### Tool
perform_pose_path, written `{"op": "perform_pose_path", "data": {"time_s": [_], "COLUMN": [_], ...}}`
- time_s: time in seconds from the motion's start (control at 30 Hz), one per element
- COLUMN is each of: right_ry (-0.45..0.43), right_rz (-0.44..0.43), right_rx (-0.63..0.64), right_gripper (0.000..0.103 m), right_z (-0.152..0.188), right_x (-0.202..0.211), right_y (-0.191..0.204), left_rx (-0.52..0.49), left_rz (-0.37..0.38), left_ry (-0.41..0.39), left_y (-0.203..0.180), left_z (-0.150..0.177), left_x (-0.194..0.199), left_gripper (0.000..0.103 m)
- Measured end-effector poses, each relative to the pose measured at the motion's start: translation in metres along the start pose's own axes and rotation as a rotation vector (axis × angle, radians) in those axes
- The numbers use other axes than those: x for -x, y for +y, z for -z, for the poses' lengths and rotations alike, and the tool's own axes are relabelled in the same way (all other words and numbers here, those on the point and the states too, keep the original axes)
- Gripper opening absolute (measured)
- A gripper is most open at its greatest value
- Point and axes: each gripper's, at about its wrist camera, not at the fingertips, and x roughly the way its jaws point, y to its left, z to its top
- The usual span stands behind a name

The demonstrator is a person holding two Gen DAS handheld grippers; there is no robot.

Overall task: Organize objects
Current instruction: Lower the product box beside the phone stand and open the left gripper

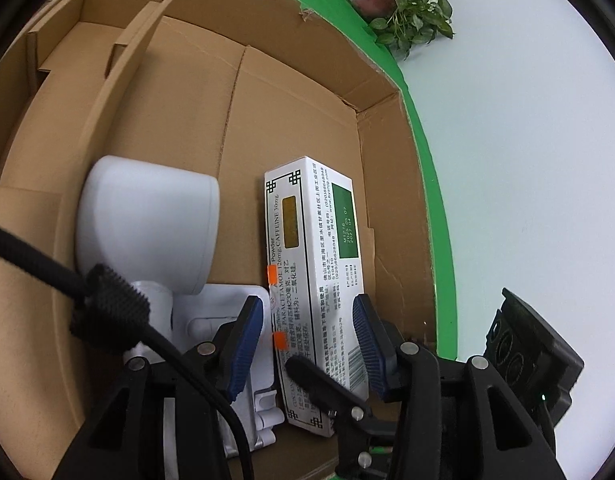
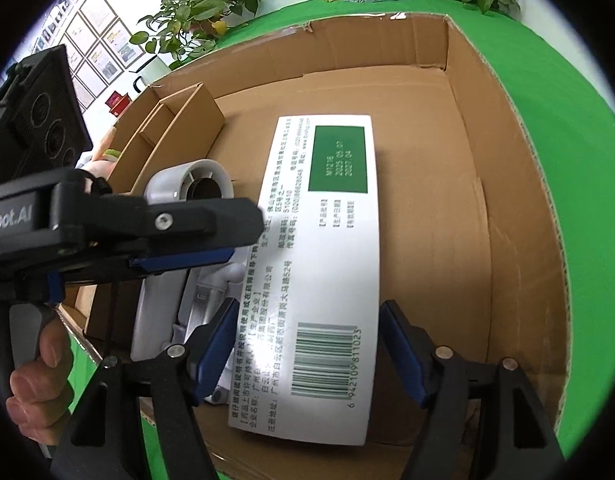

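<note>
An office corner set up for recording.
Rows of framed paper certificates [image 2: 92, 42] hang on the white wall, leafy green potted plants [image 2: 195, 12] alongside, bright green cloth-covered tabletop [image 2: 547, 92] below.

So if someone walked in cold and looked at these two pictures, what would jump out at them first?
Probably the white medicine box, with its green panel and barcode, lying inside the open cardboard box between both sets of blue-padded fingers. Next, the white plastic device beside it, on its left in the left wrist view. Then the bright green tabletop around the carton.
</note>
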Motion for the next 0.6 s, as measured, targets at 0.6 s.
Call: {"op": "perform_pose_path", "data": {"time_s": [0.6], "right_ry": [0.025], "right_rz": [0.003], "right_rx": [-0.047], "right_gripper": [0.077], "right_z": [0.014], "right_x": [0.009], "right_y": [0.007], "left_rx": [-0.126], "left_rz": [-0.061], "left_ry": [-0.145], "left_y": [0.037], "left_z": [0.088], "left_x": [0.096], "left_gripper": [0.045]}}
